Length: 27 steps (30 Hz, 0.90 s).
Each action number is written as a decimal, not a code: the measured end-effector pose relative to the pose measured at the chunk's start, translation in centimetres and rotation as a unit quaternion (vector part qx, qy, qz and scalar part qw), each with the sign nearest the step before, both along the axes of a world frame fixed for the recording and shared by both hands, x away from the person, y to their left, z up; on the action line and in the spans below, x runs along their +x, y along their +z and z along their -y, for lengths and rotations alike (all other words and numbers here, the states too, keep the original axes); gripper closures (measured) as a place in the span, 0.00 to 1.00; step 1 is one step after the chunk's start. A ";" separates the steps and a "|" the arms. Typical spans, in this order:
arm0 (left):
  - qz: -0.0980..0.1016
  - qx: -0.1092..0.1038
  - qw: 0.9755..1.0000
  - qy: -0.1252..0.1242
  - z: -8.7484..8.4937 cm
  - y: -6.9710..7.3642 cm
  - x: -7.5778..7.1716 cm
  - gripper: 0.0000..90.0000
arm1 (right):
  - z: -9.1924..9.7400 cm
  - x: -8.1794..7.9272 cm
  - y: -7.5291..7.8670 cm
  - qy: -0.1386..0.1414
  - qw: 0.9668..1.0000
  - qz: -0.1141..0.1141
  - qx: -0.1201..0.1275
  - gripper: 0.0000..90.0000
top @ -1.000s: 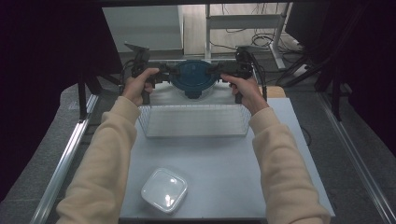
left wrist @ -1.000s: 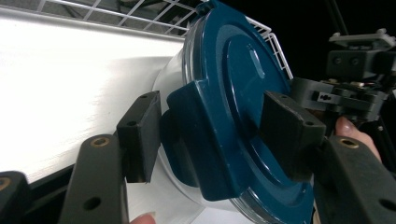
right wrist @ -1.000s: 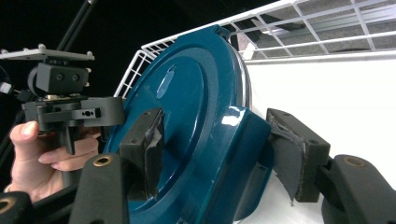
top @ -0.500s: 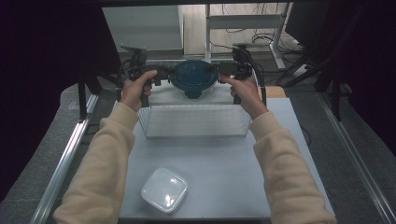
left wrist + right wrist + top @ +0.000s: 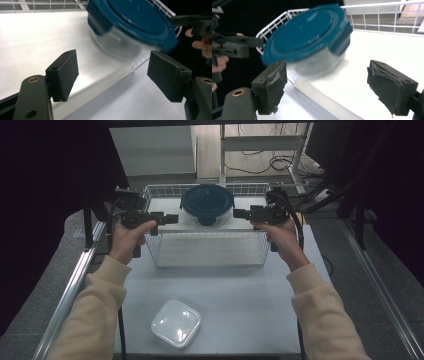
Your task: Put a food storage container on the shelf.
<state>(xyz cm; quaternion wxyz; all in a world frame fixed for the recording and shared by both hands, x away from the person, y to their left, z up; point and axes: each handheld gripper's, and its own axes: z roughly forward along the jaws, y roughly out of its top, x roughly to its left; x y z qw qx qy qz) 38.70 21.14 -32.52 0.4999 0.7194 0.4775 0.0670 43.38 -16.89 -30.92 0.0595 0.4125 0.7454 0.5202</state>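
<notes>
A round clear container with a dark blue lid (image 5: pixel 207 204) sits inside the white wire basket (image 5: pixel 210 251), against its far wall. My left gripper (image 5: pixel 171 218) is to its left, apart from it, open and pointing at it. Its jaws have just been opening, with nothing between them. My right gripper (image 5: pixel 239 213) is to the container's right, also open and empty. Its jaws opened wide and have just eased in a little. The left gripper view has the blurred container (image 5: pixel 132 27) beyond the left gripper (image 5: pixel 113 72). The container (image 5: pixel 309 40) lies ahead of the right gripper (image 5: pixel 329 85).
A square white lidded container (image 5: pixel 176 323) lies on the white table (image 5: pixel 250 310) near its front edge, left of centre. Metal rails run along both sides of the table. Shelving and cables stand behind the basket.
Both grippers have let go of the blue-lidded container and drawn outward, left one to the left and right one to the right. The container rests in the basket.
</notes>
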 end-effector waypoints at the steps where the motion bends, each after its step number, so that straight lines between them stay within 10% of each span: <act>1: 0.004 0.003 1.000 -0.003 0.0 -0.2 -0.6 0.26 | 0.3 -0.6 -0.2 0.003 1.000 0.007 -0.003 0.19; 9: 0.032 0.057 0.998 0.007 0.4 -2.7 -4.8 0.27 | 2.7 -4.5 -2.7 0.004 0.999 0.039 -0.035 0.25; 18: 0.019 0.054 0.998 -0.009 -0.9 -7.0 -10.6 0.27 | 4.7 -8.8 -7.7 0.015 0.999 0.009 -0.042 0.26; 27: -0.003 0.068 0.998 0.005 -1.6 -9.7 -12.7 0.27 | 4.6 -11.2 -11.0 0.029 0.996 -0.002 -0.081 0.27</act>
